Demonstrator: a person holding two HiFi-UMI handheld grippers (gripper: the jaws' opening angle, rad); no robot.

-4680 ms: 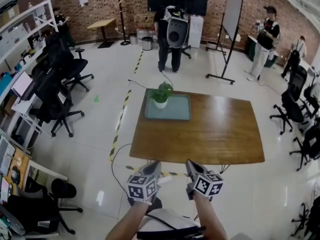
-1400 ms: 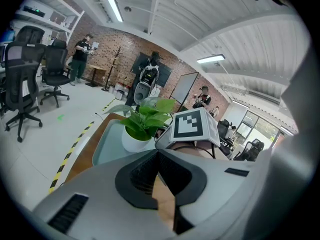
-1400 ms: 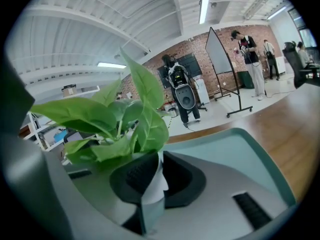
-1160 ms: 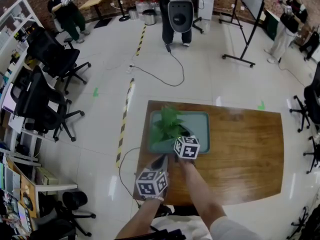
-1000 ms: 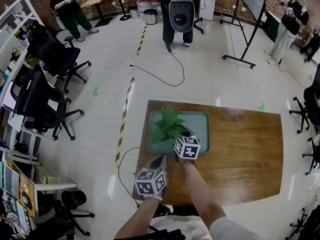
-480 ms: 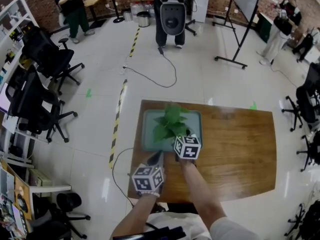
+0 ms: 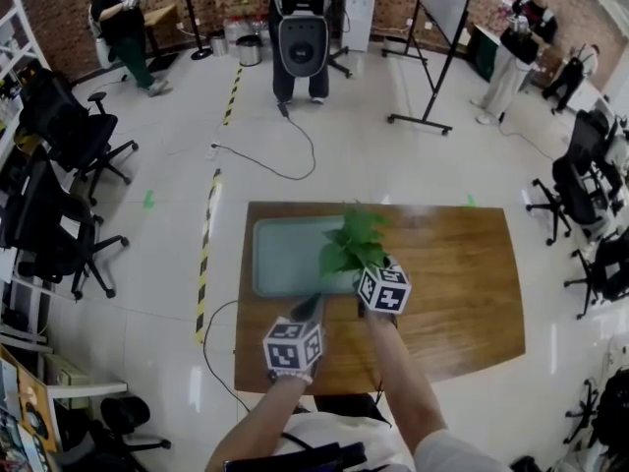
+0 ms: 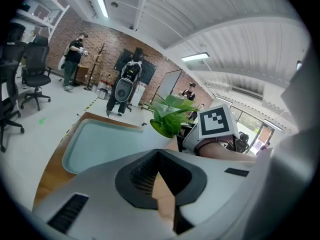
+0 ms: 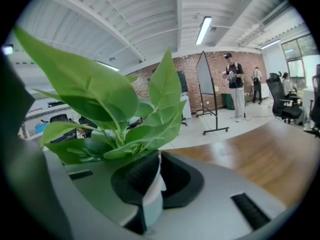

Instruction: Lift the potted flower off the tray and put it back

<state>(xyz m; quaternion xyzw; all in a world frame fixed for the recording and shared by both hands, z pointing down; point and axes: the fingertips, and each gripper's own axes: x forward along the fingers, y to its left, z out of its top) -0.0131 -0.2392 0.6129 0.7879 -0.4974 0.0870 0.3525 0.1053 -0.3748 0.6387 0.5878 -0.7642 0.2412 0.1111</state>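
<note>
The potted flower (image 7: 356, 244), green leaves in a small white pot, hangs above the wooden table (image 7: 462, 283), just past the right edge of the grey-green tray (image 7: 280, 259). My right gripper (image 7: 366, 265) is shut on the pot. In the right gripper view the white pot rim (image 9: 152, 194) is pinched between the dark pads, with the leaves (image 9: 115, 119) filling the left. My left gripper (image 7: 311, 309) hovers at the table's near edge, below the tray. It is shut with nothing in it. The left gripper view shows the tray (image 8: 105, 144) bare and the flower (image 8: 170, 116) to its right.
Several people stand at the far end of the room, one wearing a large backpack unit (image 7: 298, 37). A whiteboard on a stand (image 7: 442, 8) is at the back right. Office chairs (image 7: 59, 136) line the left and right sides. Striped tape (image 7: 206, 254) and a cable run across the floor left of the table.
My right gripper has lifted the flower off the tray and carried it to the right, leaving the tray bare. My left gripper has shifted slightly along the near edge.
</note>
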